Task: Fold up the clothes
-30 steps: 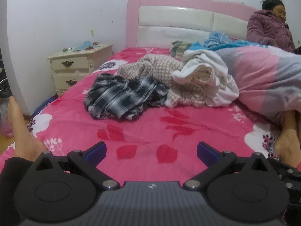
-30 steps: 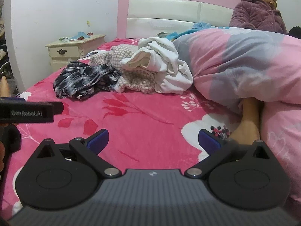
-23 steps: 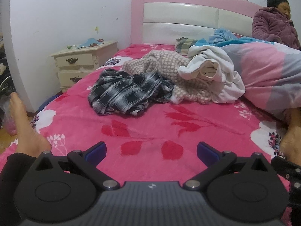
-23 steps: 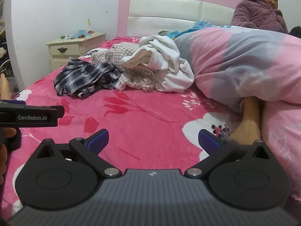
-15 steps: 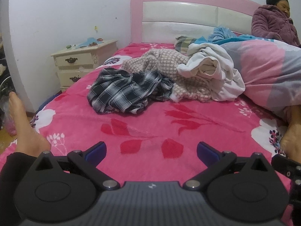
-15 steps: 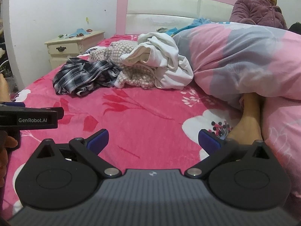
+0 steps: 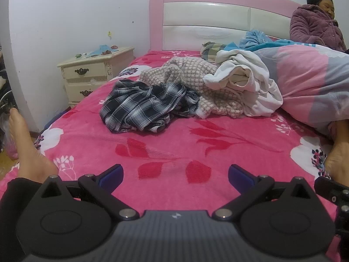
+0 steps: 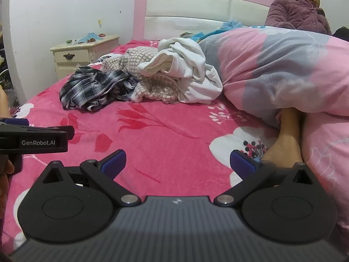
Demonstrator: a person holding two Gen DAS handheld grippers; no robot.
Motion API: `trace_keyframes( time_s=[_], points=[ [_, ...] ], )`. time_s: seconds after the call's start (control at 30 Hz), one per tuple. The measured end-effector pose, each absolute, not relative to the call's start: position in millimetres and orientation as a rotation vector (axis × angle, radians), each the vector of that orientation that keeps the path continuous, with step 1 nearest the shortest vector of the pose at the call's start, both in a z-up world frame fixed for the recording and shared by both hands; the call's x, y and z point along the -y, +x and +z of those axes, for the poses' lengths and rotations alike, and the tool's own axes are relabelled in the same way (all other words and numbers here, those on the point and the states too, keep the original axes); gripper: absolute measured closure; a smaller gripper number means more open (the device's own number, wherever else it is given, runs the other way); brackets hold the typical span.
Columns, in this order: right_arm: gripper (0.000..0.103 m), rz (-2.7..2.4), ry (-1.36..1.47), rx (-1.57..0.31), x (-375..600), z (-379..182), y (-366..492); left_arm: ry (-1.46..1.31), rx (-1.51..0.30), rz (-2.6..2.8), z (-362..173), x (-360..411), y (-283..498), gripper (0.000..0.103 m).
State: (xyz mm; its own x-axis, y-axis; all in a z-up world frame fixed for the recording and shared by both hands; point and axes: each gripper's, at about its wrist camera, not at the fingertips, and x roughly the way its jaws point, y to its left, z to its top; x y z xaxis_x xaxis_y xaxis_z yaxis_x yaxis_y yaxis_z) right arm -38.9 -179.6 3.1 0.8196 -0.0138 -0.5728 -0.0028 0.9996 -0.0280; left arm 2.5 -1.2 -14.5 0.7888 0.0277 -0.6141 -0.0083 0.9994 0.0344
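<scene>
A heap of clothes lies on the pink flowered bed (image 7: 174,152). A dark plaid shirt (image 7: 141,107) (image 8: 93,89) is crumpled at its left, a beige checked knit (image 7: 192,74) (image 8: 152,87) sits in the middle, and a white garment (image 7: 250,87) (image 8: 192,74) is bunched at the right. My left gripper (image 7: 175,173) hovers low over the bedspread well short of the heap, open and empty. My right gripper (image 8: 177,161) is open too, with nothing between its fingers. The left gripper's side shows at the left edge of the right wrist view.
A big pink and grey quilt (image 8: 283,69) fills the right side of the bed; a person in a purple jacket (image 7: 316,28) sits by the headboard (image 7: 218,26). Bare feet rest at left (image 7: 24,144) and right (image 8: 285,139). A cream nightstand (image 7: 96,72) stands beside the bed.
Both cameras have shifted slightly, the left one swinging a bit toward the clothes heap. Both grippers stay open; the clothes have not moved.
</scene>
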Motion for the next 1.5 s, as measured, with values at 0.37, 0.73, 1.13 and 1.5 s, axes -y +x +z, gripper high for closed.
trace_keyframes(
  time_s=[0.37,0.73,1.13,1.5],
  points=[
    [0.001,-0.013,-0.029,-0.602,181,6,-40,-0.024,-0.668,0.005,-16,2,3,0.0],
    [0.001,-0.034,-0.005,-0.591,189,10,-40,-0.043,-0.666,-0.048,-13,20,0,0.0],
    [0.001,-0.035,0.056,-0.536,203,27,-45,0.003,-0.662,0.037,22,21,-19,0.0],
    [0.001,-0.027,0.083,-0.41,220,55,-70,-0.055,-0.629,0.193,126,38,-115,0.0]
  ],
)
